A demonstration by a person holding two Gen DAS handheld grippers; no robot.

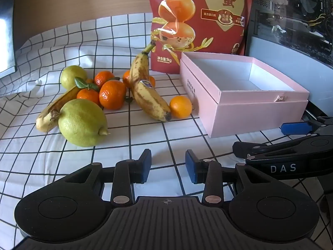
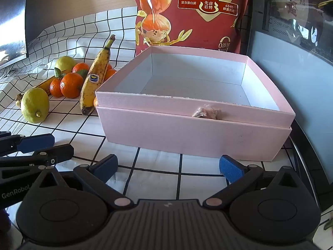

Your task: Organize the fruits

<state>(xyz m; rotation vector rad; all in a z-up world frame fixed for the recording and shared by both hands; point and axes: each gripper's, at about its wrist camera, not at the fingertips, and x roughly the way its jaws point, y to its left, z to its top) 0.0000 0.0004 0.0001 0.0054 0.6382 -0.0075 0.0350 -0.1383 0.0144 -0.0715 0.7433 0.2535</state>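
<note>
My left hand-held gripper (image 1: 168, 164) hovers above the desk (image 1: 116, 156) with its blue pads a narrow gap apart and nothing between them; it grips nothing. My right hand-held gripper (image 2: 168, 167) is spread wide, also empty, facing the near wall of the pink box (image 2: 195, 137).

Surroundings: the desk is covered with a white cloth printed with a black grid (image 1: 62, 156), rumpled toward the back left. A tall red snack bag (image 1: 199, 20) stands upright behind the box, close to its rear wall. A dark computer case with a glass side (image 1: 291, 20) stands to the right of the box. From the left wrist view, the right gripper's fingers reach in from the right edge, near the front corner of the box.

Task items: the fruit lies in a loose cluster left of the box, all on the cloth, none in the box. I note a spotted banana (image 1: 145, 91) with a sticker, leaning over the tangerines (image 1: 112, 94); one small orange (image 1: 180, 106) just beside the banana's tip and near the box's left wall; a second banana (image 1: 56, 110) partly hidden behind a large green-yellow lemon (image 1: 82, 123); another lemon (image 1: 72, 76) at the rear. Some tangerines carry green leaves. The box is open-topped, white inside, with a small frayed tassel (image 2: 206, 112) at its front rim.
</note>
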